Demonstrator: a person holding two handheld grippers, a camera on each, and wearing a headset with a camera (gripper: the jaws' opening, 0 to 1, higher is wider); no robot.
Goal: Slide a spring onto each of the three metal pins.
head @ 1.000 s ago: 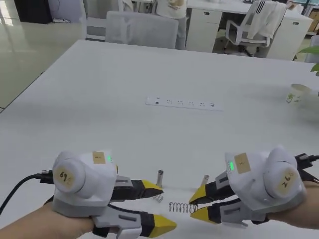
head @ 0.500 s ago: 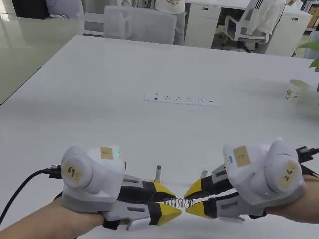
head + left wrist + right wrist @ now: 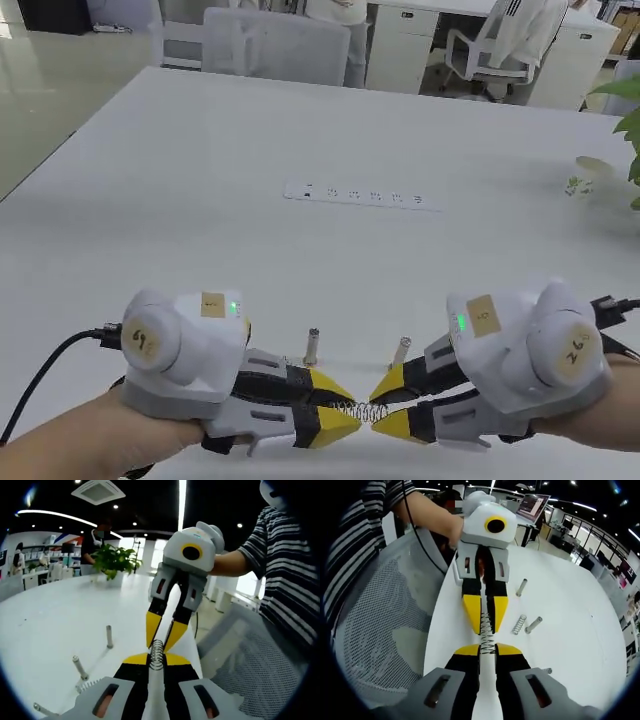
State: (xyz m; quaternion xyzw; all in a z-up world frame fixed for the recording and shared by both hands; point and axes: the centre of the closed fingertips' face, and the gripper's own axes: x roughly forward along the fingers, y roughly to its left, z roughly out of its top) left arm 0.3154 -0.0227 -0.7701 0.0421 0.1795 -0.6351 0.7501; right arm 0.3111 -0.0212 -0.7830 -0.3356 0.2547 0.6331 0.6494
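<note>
A small coil spring (image 3: 362, 409) is held off the white table, stretched between the two grippers' yellow tips. My left gripper (image 3: 350, 411) is shut on one end of the spring (image 3: 156, 652). My right gripper (image 3: 376, 408) faces it tip to tip, shut on the other end of the spring (image 3: 486, 639). Two metal pins (image 3: 311, 346) (image 3: 400, 352) stand just beyond the tips. In the right gripper view a second spring (image 3: 519, 624) lies between two pins (image 3: 521, 587) (image 3: 534, 625), and a third pin (image 3: 547, 670) lies nearer. The left gripper view has an upright pin (image 3: 109, 636).
A white power strip (image 3: 360, 195) lies mid-table, well beyond the work. A paper cup (image 3: 590, 172) and plant leaves (image 3: 625, 120) are at the far right. The table's near edge runs right under both grippers, with a mesh chair (image 3: 380, 625) below.
A second ago the spring lay on the table between the parted grippers. Both grippers have closed in tip to tip and taken hold of it, and it is now lifted between them.
</note>
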